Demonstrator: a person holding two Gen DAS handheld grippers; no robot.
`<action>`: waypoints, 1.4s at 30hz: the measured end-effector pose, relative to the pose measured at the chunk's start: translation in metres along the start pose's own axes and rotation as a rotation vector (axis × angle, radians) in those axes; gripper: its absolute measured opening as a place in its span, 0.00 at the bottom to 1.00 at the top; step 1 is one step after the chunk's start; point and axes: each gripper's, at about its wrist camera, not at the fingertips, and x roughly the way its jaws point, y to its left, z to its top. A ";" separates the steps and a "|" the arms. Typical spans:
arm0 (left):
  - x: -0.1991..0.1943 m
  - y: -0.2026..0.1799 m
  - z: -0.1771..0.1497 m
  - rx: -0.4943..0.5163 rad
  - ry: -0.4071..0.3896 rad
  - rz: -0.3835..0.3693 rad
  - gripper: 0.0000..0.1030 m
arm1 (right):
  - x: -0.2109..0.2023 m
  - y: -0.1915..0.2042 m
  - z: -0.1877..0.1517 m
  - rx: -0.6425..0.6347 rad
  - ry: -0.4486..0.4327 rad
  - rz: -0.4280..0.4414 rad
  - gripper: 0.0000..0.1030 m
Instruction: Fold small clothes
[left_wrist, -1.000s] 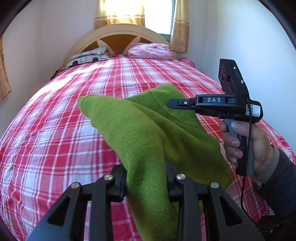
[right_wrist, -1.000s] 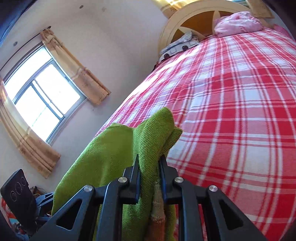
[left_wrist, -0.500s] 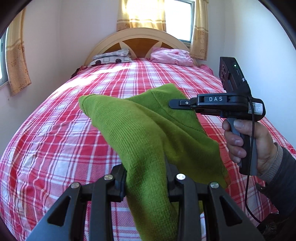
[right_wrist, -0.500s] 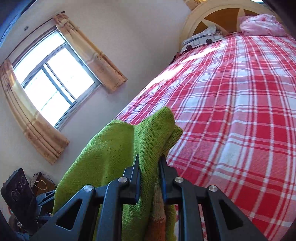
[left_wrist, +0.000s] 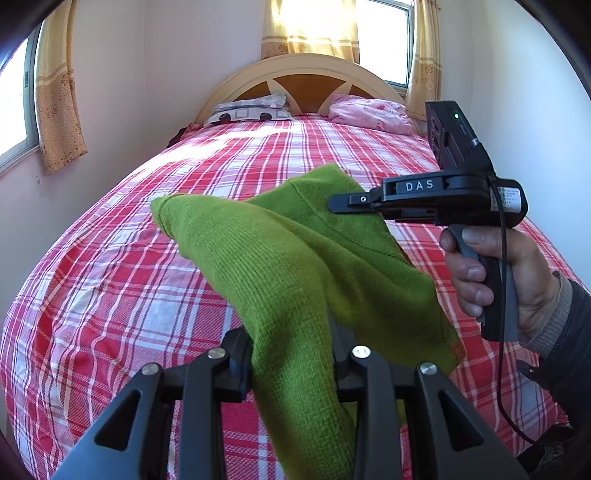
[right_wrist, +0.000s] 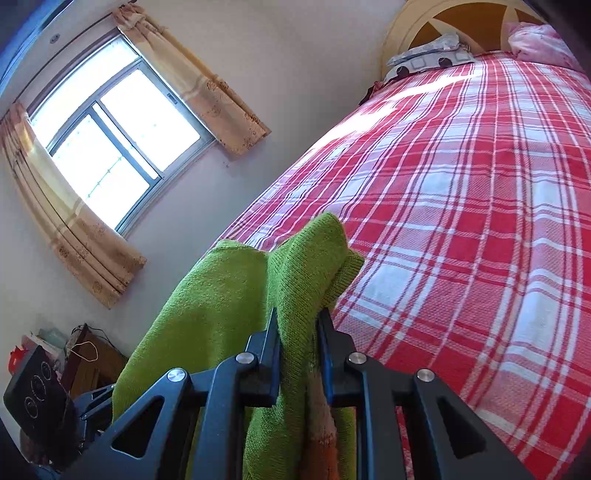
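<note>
Item: green knit (left_wrist: 295, 266), held aloft over bed (left_wrist: 110, 295); left gripper (left_wrist: 293, 354) and right gripper (right_wrist: 298, 347) jaws each pinching an edge; next, you lay it flat.

Red plaid bed (left_wrist: 110, 280), arched headboard (left_wrist: 299, 79), curtained sunlit window (right_wrist: 110, 147), pale walls (left_wrist: 177, 66)

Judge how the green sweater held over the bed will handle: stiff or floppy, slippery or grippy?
The green sweater looks floppy: it sags between the left gripper and the right gripper and droops below both. Its knit seems grippy, bunched thickly in the right gripper's shut jaws. Probably light, since two pinches carry it above the bed.
</note>
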 end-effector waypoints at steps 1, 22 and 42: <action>0.001 0.001 -0.002 -0.002 0.002 0.002 0.30 | 0.004 0.001 0.000 -0.002 0.008 0.000 0.17; 0.004 0.016 -0.057 -0.016 0.049 0.042 0.32 | 0.053 0.011 -0.008 -0.012 0.077 -0.032 0.17; -0.026 0.009 -0.048 0.082 0.053 0.141 0.65 | 0.043 0.007 -0.022 -0.070 0.084 -0.170 0.24</action>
